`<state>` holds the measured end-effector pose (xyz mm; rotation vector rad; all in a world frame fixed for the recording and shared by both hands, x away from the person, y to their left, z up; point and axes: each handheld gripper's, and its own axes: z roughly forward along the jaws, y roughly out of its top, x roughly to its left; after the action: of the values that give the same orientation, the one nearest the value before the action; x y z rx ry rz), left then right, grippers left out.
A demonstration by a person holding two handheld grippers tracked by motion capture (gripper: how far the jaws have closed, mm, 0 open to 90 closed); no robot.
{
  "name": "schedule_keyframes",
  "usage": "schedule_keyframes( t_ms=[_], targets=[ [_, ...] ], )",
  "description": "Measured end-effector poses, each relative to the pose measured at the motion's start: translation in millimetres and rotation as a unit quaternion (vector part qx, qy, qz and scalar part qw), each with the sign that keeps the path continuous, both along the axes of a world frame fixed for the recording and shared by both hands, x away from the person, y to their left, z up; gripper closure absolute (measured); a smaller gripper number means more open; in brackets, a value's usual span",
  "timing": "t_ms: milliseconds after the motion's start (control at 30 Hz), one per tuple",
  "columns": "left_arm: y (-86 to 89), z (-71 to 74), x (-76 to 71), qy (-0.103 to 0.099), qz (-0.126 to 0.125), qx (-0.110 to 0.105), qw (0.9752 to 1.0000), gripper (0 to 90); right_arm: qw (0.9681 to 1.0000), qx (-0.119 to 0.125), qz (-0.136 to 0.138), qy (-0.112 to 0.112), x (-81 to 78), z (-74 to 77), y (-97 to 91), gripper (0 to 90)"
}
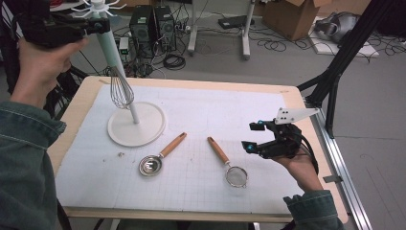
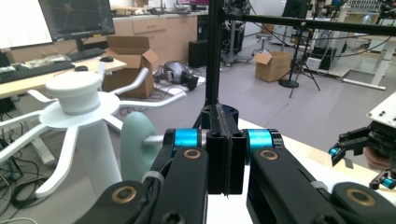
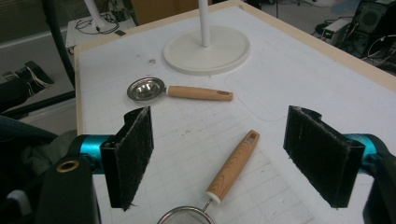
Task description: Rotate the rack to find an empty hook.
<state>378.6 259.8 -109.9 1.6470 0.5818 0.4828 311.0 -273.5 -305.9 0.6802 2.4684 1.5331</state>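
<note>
Raised left gripper (image 1: 98,26), jaws pressed together, apparently pinching whisk (image 1: 120,88); low right gripper (image 1: 250,136) spread.

- You are working in a robotics lab or research workshop, not a home.
- Beyond your left hand-held gripper (image 2: 225,154) you see a desk with a monitor (image 2: 74,18), a keyboard (image 2: 32,71) and open cardboard boxes (image 2: 128,58) on the grey floor.
- Past the far edge of your bench (image 1: 191,82), two computer towers (image 1: 152,26) stand among loose cables (image 1: 174,61).
- A black metal frame post (image 2: 214,51) rises just ahead of that gripper, and tripods and stands (image 2: 299,56) fill the room behind it.
- Your bench carries a white gridded mat (image 3: 280,79), the kind used for measured setups.
</note>
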Motion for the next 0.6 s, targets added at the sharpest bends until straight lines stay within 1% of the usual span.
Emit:
schedule_keyframes(
  t_ms=[167, 267, 333, 400, 433, 500, 600],
  targets=[
    [5.0, -0.2, -0.6, 0.0, 0.008, 0.005, 1.0, 89.7, 1.0, -0.001, -0.001, 0.004, -0.6, -0.8, 0.3, 23.5],
    [9.5, -0.1, -1.0, -0.001, 0.013, 0.006, 0.9999, 89.7, 1.0, -0.001, 0.001, 0.001, -0.1, -1.2, 0.5, 23.5],
    [12.1, -0.3, -1.3, -0.002, 0.016, 0.004, 0.9999, 89.7, 1.0, -0.001, 0.001, 0.002, -0.1, -0.9, 0.8, 23.5],
    [15.4, -0.2, -1.4, -0.001, 0.02, 0.007, 0.9998, 89.7, 1.0, -0.001, 0.001, 0.003, 0.0, -0.8, 1.3, 23.5],
    [16.8, -0.2, -1.4, -0.001, 0.022, 0.004, 0.9997, 89.7, 1.0, 0.0, 0.002, -0.001, 0.8, -1.1, 1.5, 23.4],
    [19.3, -0.2, -1.4, -0.001, 0.025, 0.004, 0.9997, 89.7, 1.0, -0.002, 0.003, 0.003, 0.5, -0.9, 2.1, 23.5],
    [23.1, -0.8, -1.2, 0.001, 0.03, 0.003, 0.9995, 89.7, 1.0, -0.002, 0.003, 0.002, 1.0, -0.8, 3.3, 23.5]
  ],
)
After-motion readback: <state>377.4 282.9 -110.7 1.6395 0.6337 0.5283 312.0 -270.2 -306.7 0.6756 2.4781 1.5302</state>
